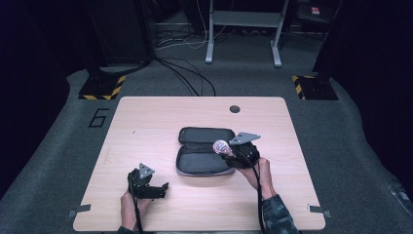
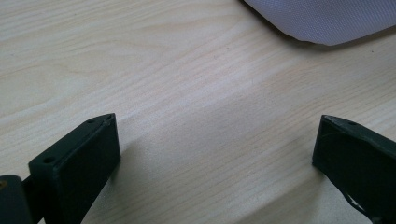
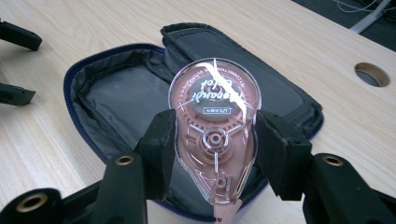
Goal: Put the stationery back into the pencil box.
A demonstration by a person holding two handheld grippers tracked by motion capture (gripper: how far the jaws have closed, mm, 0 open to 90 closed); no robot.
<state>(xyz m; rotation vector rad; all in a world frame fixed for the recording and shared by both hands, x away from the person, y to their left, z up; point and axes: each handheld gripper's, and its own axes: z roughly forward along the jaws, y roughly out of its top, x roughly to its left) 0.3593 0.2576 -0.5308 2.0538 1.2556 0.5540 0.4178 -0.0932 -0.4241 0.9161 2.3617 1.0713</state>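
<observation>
a pale wooden table (image 1: 146, 122) carries an open dark zip case (image 1: 202, 151) near its middle.

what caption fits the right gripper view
Right gripper clamps a pink correction tape dispenser above the open pencil case.

From the high view I look down and forward on the whole table (image 1: 146, 122) from above my own edge, far enough back to take in floor beyond it at twelve o'clock. My left gripper view sits very close over bare wood, facing along its spread jaws, with a corner of the case (image 2: 322, 18) at one o'clock. My right gripper view looks close along its jaws, over the tape roller (image 3: 215, 126) they clamp, onto the open case (image 3: 116, 93). All three share the case; the right gripper view also catches the left gripper (image 3: 16, 65) at ten o'clock.
</observation>
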